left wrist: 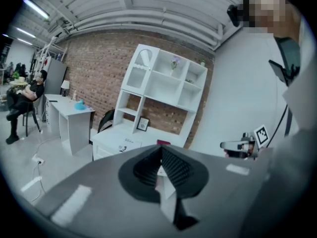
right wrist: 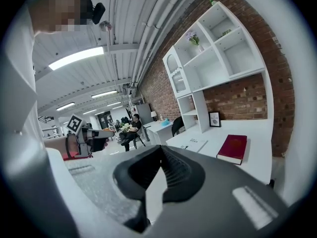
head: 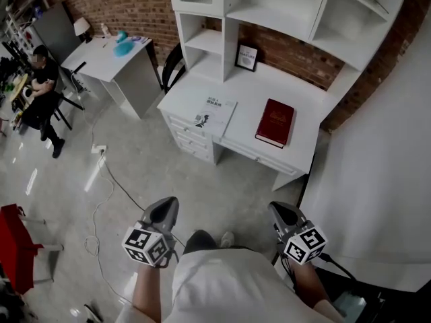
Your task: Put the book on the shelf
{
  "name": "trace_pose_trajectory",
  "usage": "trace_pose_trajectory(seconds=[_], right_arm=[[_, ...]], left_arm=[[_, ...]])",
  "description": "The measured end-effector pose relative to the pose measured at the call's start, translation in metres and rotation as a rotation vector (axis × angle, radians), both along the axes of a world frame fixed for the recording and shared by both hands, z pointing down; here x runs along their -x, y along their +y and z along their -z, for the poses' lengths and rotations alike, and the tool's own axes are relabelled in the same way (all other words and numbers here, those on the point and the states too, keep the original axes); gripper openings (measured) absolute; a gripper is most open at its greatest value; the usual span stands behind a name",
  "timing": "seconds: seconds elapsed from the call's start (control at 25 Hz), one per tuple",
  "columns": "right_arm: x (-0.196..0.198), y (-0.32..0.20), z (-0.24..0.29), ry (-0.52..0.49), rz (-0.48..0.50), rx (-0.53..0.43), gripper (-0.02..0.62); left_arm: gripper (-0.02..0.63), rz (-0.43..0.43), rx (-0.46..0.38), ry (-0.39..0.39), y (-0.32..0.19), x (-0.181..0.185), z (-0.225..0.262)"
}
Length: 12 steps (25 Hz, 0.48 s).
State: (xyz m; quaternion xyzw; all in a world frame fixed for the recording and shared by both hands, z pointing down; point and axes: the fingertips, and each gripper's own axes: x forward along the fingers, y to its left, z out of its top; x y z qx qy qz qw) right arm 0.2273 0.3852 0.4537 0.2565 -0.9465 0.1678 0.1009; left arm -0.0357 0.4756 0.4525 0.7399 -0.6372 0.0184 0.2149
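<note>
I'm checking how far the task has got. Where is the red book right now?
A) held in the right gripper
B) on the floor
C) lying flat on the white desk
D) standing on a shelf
C: in the head view the red book lies flat on the white desk, to the right of a white booklet.

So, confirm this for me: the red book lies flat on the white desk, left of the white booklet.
Not quite. The red book does lie flat on the white desk, but it is right of the white booklet, not left. The head view shows this.
</note>
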Motion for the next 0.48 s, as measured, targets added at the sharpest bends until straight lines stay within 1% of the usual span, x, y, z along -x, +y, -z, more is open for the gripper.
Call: trace_pose_trajectory(seconds=[0.16,0.32,0.48], right_arm=[[-0.002,-0.007,-0.006,0.006,0.006,0.005,0.002],[0.005,-0.019,-0.009,0.006,0.001,0.004,0.002],[0.015,-0.036,-0.011,0.018,-0.027,0.003,0.002]], left_arm=[[0.008,0.005,0.011,0.001,-0.006,-0.001,-0.006],[0.008,0.0,0.011,0.0,-0.019,0.006,-0.009],[0.008,-0.019,0.017,0.003,-0.037,0.018,-0.014]])
